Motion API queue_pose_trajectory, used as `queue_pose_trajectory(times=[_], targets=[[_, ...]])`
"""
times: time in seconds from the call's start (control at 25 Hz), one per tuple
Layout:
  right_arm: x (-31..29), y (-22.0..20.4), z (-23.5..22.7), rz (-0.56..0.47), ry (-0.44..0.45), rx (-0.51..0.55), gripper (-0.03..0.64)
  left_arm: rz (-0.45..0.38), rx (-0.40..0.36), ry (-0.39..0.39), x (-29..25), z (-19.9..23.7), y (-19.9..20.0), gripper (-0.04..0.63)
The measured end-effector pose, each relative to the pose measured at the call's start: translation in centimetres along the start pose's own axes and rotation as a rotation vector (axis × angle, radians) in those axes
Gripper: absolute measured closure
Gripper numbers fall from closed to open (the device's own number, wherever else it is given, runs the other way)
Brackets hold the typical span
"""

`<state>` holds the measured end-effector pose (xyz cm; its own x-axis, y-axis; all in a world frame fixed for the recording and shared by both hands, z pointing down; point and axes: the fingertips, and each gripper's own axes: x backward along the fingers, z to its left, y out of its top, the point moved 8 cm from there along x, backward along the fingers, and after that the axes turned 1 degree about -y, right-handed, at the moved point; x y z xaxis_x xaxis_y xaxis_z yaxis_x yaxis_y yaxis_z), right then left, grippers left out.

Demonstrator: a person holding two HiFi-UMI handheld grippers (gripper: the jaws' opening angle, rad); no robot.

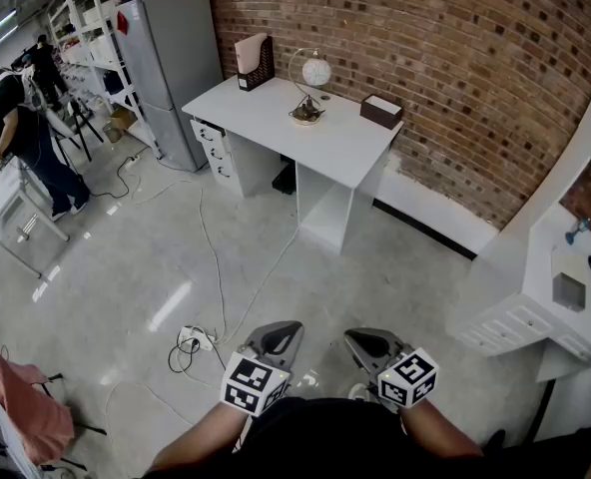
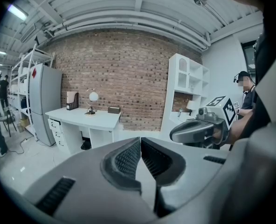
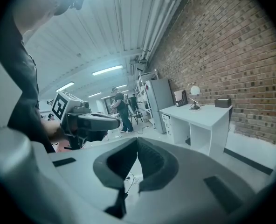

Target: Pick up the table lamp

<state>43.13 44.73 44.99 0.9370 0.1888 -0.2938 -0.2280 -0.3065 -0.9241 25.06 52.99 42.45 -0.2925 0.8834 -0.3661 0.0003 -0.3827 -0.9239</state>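
The table lamp [image 1: 308, 86], with a white globe shade on a curved arm and a round base, stands on the white desk [image 1: 276, 118] against the brick wall, far from me. It shows small in the left gripper view [image 2: 91, 101] and the right gripper view [image 3: 193, 96]. My left gripper [image 1: 286, 329] and right gripper [image 1: 356, 337] are held close to my body, over the floor, both shut and empty. Each gripper sees the other: the right gripper [image 2: 175, 135] at the right of the left gripper view, the left gripper [image 3: 128, 123] at the left of the right gripper view.
On the desk are a dark file holder [image 1: 255, 63] and a brown box [image 1: 381, 111]. A grey fridge [image 1: 172, 68] stands left of the desk. Cables and a power strip [image 1: 197, 341] lie on the floor between me and the desk. A white cabinet [image 1: 550, 297] is at right; a person [image 1: 26, 133] stands far left.
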Motion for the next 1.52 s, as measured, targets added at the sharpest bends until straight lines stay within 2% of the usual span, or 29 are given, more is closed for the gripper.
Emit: queue_pose_trajectory(times=[0.12,0.32,0.44,1.0,1.2,1.52], targets=[[0.0,0.1,0.1,-0.011,0.002,-0.004,0.593,0.001,0.006,0.006,0.1,0.2,-0.1,0.589],[0.1,0.4,0.2,-0.027,-0.008,-0.004,0.504,-0.021,0.006,-0.010,0.3,0.2,0.2,0.580],[0.1,0.6,0.1,-0.048,-0.006,0.006,0.453,-0.026,0.005,-0.016,0.1,0.1,0.2,0.491],[0.9,1.8,-0.2,-0.136,-0.053,0.051,0.183,-0.103,-0.006,-0.022,0.6,0.1,0.7,0.313],[0.8,1.8,-0.1,-0.144,-0.063,0.049,0.033,-0.105,-0.014,-0.024,0.8,0.1,0.6,0.262],[0.1,1.7,0.5,-0.142,-0.062,0.023,0.021,-0.117,-0.008,-0.001,1.8,1.1,0.4,0.227]])
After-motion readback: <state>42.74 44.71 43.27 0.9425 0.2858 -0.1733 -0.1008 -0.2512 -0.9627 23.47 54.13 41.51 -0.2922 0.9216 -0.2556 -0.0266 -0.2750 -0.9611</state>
